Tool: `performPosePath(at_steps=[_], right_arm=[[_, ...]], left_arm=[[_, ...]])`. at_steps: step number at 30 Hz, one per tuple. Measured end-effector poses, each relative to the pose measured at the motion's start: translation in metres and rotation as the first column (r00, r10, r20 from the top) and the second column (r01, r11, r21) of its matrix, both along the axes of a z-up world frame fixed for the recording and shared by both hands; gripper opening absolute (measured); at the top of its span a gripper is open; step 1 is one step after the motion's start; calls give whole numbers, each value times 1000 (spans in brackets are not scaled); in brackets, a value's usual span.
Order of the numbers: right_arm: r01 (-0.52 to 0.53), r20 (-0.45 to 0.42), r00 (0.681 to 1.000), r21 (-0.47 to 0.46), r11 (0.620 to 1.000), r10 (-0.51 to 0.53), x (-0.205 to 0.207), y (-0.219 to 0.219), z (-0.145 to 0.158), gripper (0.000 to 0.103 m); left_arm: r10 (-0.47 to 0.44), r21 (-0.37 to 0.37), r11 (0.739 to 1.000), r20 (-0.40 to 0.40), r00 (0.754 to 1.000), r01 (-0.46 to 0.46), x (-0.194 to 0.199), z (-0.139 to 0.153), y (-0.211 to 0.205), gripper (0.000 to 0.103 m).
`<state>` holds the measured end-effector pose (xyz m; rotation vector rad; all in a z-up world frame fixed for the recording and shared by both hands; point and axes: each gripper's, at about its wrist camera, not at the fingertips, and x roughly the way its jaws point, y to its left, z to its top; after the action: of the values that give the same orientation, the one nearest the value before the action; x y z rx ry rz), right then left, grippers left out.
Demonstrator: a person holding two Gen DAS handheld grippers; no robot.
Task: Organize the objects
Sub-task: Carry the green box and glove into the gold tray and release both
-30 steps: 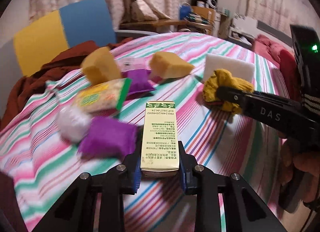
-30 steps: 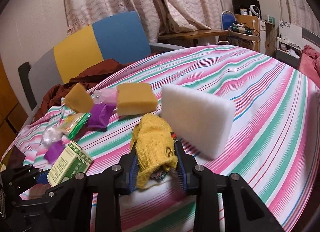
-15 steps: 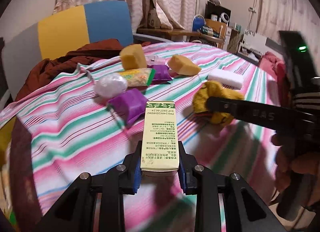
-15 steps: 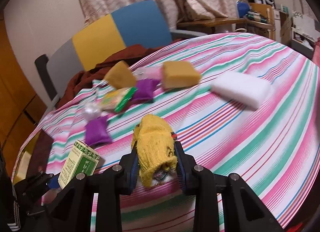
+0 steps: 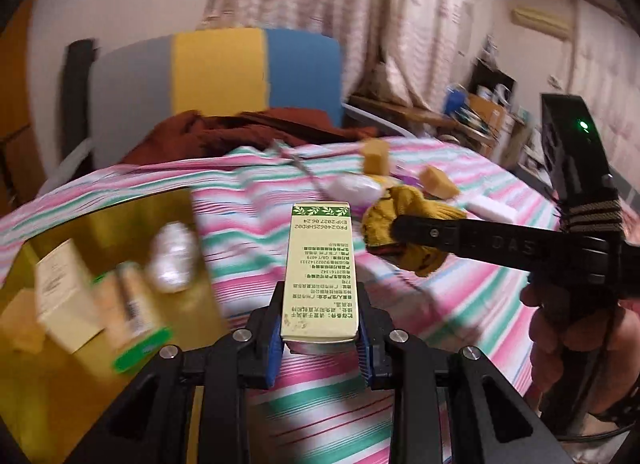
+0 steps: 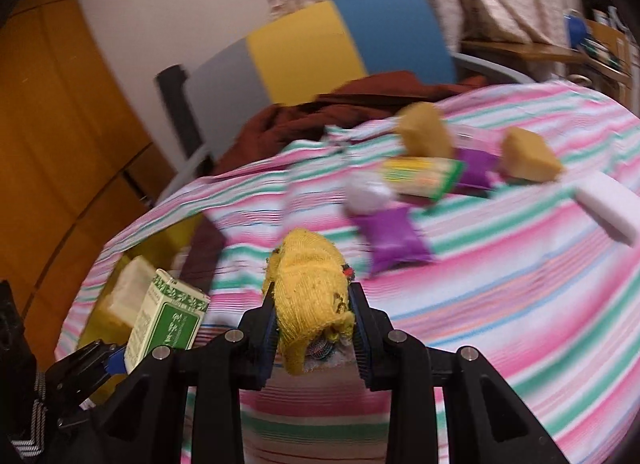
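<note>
My left tool [image 5: 320,338] clamps the green-and-cream carton [image 5: 319,270], my right tool [image 6: 313,338] the yellow cloth [image 6: 310,292]; purple pouches [image 6: 394,240] and sponges [image 6: 424,129] lie far; the gold box [image 5: 132,232], near left, holds cartons.

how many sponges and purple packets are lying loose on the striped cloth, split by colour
tan sponges: 2
white sponges: 1
purple packets: 2
total: 5
</note>
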<state>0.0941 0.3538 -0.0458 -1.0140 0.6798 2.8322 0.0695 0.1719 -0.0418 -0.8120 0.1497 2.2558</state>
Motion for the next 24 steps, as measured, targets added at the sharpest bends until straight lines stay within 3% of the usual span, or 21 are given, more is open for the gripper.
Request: performPosePath(at_steps=[9, 16, 21, 24], right_arm=[[-216, -24, 976, 33, 976, 217, -48, -78, 28, 32], [-379, 38, 925, 18, 925, 378, -65, -140, 23, 32], [-470, 89, 880, 21, 882, 467, -74, -182, 10, 34], [-498, 108, 863, 15, 867, 493, -78, -199, 7, 38]], left_arm=[[244, 20, 970, -15, 970, -244, -27, 6, -92, 30], [416, 4, 909, 19, 909, -416, -39, -5, -160, 30], [482, 3, 875, 105, 870, -485, -54, -20, -193, 30], [490, -21, 871, 121, 863, -491, -61, -25, -200, 30]])
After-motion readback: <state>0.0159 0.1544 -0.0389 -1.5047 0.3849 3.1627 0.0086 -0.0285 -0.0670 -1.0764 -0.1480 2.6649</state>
